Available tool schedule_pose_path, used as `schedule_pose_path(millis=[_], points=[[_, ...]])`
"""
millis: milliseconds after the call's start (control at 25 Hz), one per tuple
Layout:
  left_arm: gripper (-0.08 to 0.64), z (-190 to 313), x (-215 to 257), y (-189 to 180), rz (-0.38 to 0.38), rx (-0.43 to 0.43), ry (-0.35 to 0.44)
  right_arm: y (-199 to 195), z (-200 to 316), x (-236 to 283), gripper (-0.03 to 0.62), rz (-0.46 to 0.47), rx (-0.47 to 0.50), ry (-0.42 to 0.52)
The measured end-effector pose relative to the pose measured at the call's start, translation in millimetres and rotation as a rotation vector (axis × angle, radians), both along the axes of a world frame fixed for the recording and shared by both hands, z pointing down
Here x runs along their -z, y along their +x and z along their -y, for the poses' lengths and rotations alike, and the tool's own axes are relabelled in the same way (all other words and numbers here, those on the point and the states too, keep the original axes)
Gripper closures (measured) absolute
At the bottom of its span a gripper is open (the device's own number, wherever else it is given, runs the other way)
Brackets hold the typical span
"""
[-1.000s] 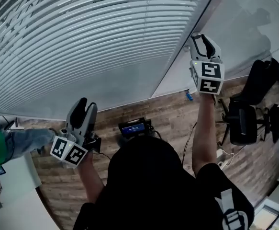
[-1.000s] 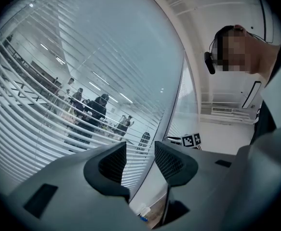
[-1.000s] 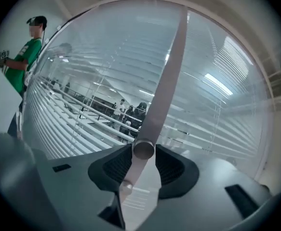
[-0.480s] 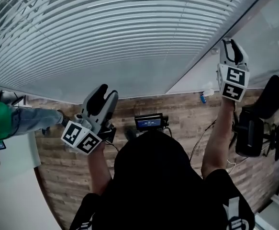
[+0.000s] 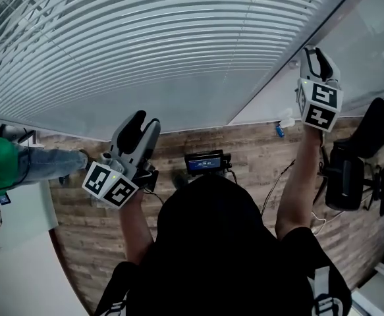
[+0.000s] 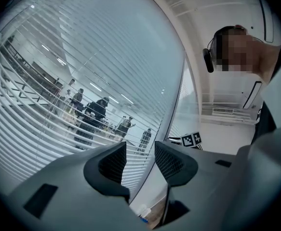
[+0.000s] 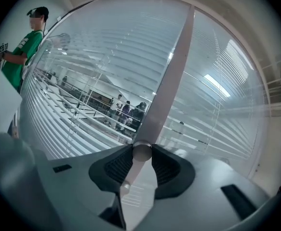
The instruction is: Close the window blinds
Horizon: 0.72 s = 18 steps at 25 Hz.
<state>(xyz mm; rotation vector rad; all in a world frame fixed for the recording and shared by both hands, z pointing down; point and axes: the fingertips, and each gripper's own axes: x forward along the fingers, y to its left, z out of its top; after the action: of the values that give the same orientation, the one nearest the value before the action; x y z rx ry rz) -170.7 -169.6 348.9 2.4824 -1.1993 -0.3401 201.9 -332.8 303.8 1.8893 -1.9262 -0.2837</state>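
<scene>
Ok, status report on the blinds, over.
Right gripper shut on the tilt wand. Left gripper open, empty. Blinds not closed, slats see-through. Nothing seen blocking the wand.

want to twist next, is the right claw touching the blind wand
Touching. The right gripper view shows the right claw shut on the wand, pressing against it from both sides.

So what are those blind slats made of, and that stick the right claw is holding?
Slats: probably painted aluminium or plastic; thin, pale, smooth, with a soft sheen. Stick in the right gripper: likely clear plastic; the window shows through it, and its rounded end looks frosted.
</scene>
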Motion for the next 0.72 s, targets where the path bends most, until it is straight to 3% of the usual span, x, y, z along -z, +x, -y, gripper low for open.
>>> schedule_pose_path(millis=[240,480,720], points=[[0.367,6,-8,3,-0.012,-0.008,0.003,6,3,1,0.463,0.033,-0.023,0.018],[0.367,-5,-25,-3,0.003,0.002,-0.034,-1,-5,-18,0.463,0.198,-0.002,-0.002],[0.367,-2,-12,-1,0.002,-0.016,-0.017,-2,-8,-13,0.463,0.243,0.017,-0.013]])
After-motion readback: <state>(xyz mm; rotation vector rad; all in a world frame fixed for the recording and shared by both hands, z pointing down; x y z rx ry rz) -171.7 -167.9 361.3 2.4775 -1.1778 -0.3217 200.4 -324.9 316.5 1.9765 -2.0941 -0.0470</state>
